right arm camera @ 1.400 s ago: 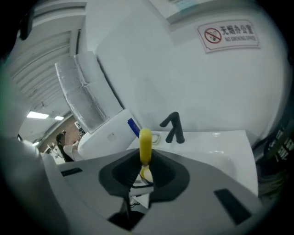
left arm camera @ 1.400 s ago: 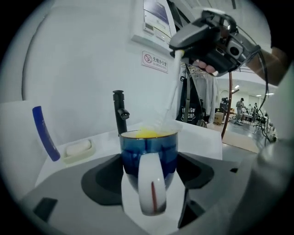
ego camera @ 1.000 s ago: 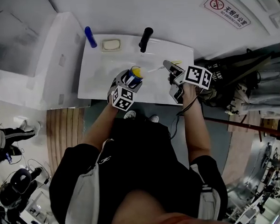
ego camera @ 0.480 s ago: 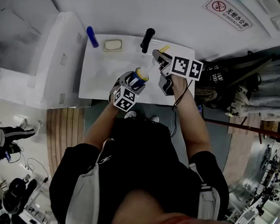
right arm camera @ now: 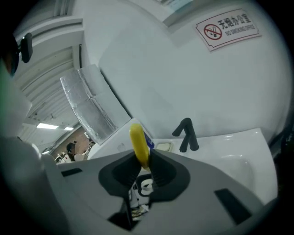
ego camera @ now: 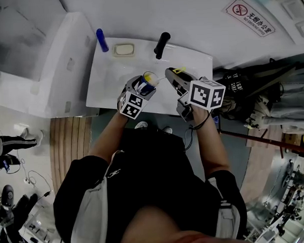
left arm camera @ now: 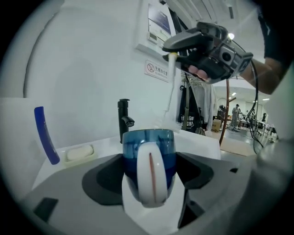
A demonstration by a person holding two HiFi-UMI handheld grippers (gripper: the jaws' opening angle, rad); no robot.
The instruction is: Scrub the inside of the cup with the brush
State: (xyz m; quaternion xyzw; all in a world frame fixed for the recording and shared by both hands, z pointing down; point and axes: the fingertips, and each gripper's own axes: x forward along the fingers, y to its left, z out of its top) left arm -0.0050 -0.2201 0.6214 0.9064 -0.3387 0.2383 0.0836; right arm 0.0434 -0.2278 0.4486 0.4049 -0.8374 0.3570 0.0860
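A blue cup point(ego camera: 148, 80) with a white handle point(left arm camera: 150, 176) is held upright over the white sink point(ego camera: 105, 78), and my left gripper point(ego camera: 142, 85) is shut on it. My right gripper point(ego camera: 171, 76) is just right of the cup, shut on the yellow handle point(right arm camera: 139, 143) of a brush point(ego camera: 160, 77). In the left gripper view the brush's white stem point(left arm camera: 171, 87) slants down from the right gripper point(left arm camera: 206, 46) into the cup's mouth. The brush head is hidden inside the cup.
A black faucet point(ego camera: 161, 45) stands at the sink's back edge, with a soap dish point(ego camera: 123, 48) and a blue upright stick point(ego camera: 102, 40) to its left. A white wall with a no-smoking sign point(ego camera: 248, 14) lies behind. The sink's front edge is right below both grippers.
My right gripper swung up toward the faucet, then came back down and left to the cup, bringing the brush into its mouth. The left gripper and cup shifted only slightly.
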